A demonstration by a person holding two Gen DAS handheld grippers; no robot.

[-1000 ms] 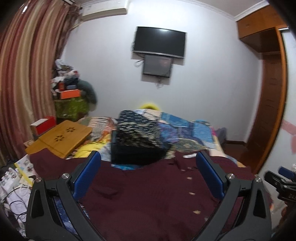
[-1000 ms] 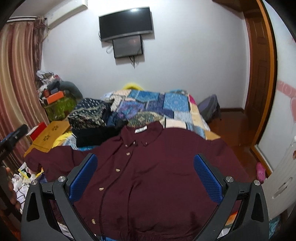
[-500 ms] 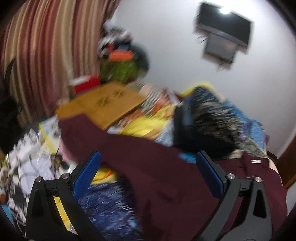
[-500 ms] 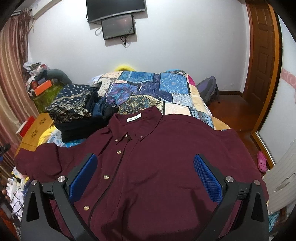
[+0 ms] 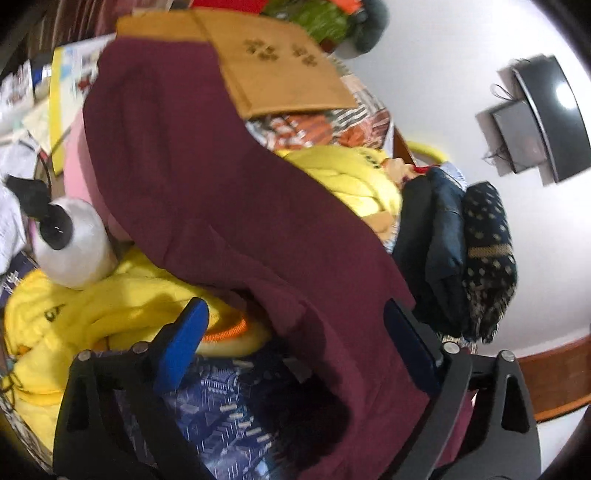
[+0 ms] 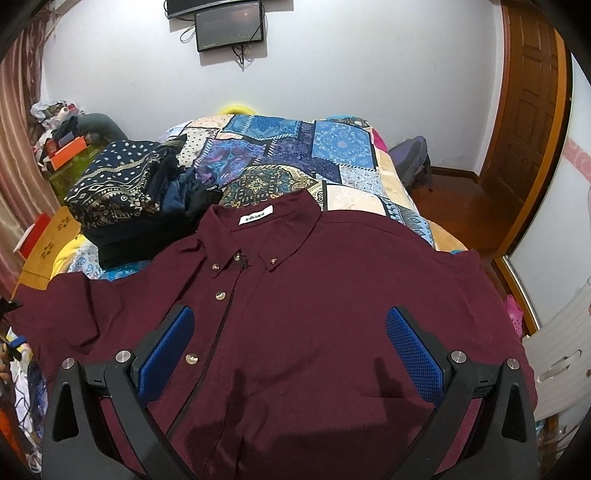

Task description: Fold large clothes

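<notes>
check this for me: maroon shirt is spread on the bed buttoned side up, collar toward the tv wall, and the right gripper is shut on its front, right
Not quite. In the right wrist view the right gripper is open above the maroon shirt, gripping nothing. The rest holds: buttons up, collar toward the TV wall.

A white wall [image 6: 351, 74] closes the room straight ahead of the right hand-held gripper [image 6: 290, 354], with a dark screen [image 6: 229, 26] mounted high on it and loose cables hanging below. A bed under a patchwork quilt [image 6: 295, 155] fills the middle ground ahead. To the right stands a brown wooden door [image 6: 532, 110] above a polished wooden floor [image 6: 458, 206]. To the left hang striped curtains [image 6: 18, 122], beside a cluttered shelf [image 6: 62, 147].
</notes>
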